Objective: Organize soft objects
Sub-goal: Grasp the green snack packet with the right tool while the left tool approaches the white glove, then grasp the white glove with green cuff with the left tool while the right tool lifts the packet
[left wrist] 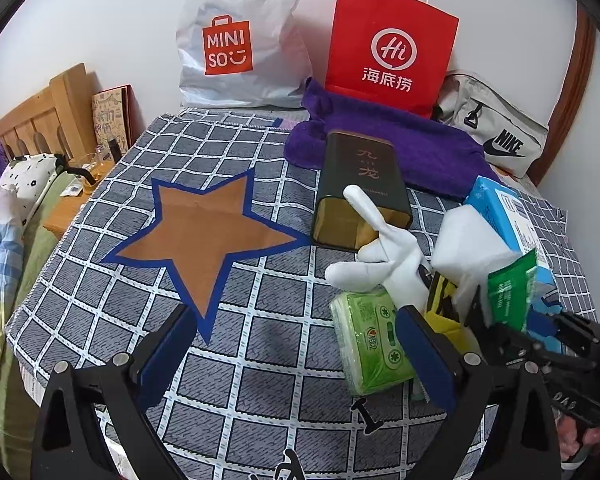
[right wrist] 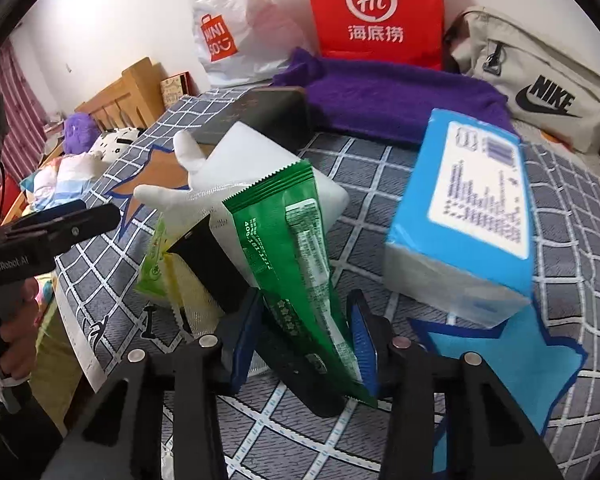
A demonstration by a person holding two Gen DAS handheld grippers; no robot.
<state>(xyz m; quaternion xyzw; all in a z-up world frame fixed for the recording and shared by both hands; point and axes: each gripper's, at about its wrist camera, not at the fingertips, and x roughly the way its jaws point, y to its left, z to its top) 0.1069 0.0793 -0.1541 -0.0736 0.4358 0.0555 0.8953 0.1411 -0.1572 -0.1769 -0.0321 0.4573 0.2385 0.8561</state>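
**Right claw around a green packet, left claw open over the checked cloth**

The right claw point(right wrist: 306, 340), low in the middle of the right wrist view, has its two blue pads either side of a green packet point(right wrist: 288, 248). The right pad lies against the packet's lower edge; whether the left pad presses on it cannot be told. The packet stands tilted, its toothed top edge leaning toward the upper middle of the frame, against a white block point(right wrist: 260, 152). A black strip point(right wrist: 208, 264) and a yellow-green wrapper point(right wrist: 160, 264) sit just left of the packet.

The left claw point(left wrist: 296, 356) stands wide in the lower middle of the left wrist view, with nothing between its pads, only the checked cloth point(left wrist: 260, 380). Its right pad is just beside a green tissue pack point(left wrist: 368, 344) lying on the cloth.

Above that pack a white hand-shaped toy point(left wrist: 384, 248) points one finger toward a dark tin point(left wrist: 360, 184) lying on its side. A blue tissue pack point(right wrist: 468, 216) fills the right of the right wrist view, resting partly on a blue star patch point(right wrist: 512, 364). A brown star patch point(left wrist: 208, 236) marks the cloth left of centre in the left wrist view.

Along the top of both views lie a purple towel point(left wrist: 420, 148), a red paper bag point(left wrist: 388, 48), a white plastic bag point(left wrist: 236, 40) and a grey pouch point(left wrist: 496, 136).
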